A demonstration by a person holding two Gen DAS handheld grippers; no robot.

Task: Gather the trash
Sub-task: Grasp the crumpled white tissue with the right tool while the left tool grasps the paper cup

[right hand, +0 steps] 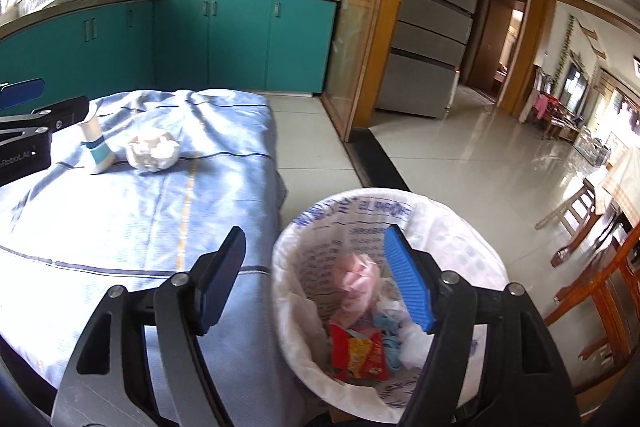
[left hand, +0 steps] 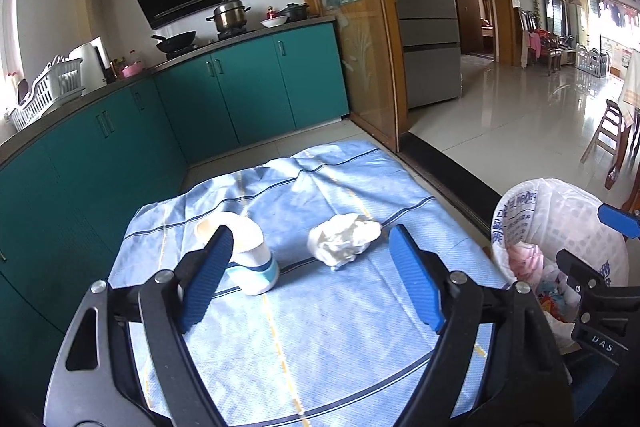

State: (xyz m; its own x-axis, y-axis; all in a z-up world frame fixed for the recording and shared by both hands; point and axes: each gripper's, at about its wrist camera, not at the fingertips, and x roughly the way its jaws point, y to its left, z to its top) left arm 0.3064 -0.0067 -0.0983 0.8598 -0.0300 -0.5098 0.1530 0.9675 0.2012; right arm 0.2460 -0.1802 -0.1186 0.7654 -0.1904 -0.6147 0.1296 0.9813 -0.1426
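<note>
My left claw (left hand: 310, 279) is spread wide w/ nothing in it, low over the desk (left hand: 320, 347) w/ its blue striped cloth. Two bits of trash sit mid-frame in the left wrist view: a tipped paper cup (left hand: 240, 253) just behind the left finger, and a crumpled white paper wad (left hand: 344, 241) centre, between the finger lines. Looks lined up for the wad, so that's prob. my next pick; cup after.

Right claw (right hand: 316, 281) also spread, empty, hanging over the bin (right hand: 460, 227) at lower centre of the right wrist view. I'd guess it's there because that's the drop spot. Bin stands on the floor just beside the desk edge, lined w/ a white bag, blue print on it I can't read. Inside: pink crumpled stuff (right hand: 356, 277), a red snack wrapper (right hand: 362, 349), some blue scraps.

Legible text: "RobotAI" partial on the left claw body at left edge of the right view; "UAS"-ish letters on the right claw, lower right of the left view.
</note>
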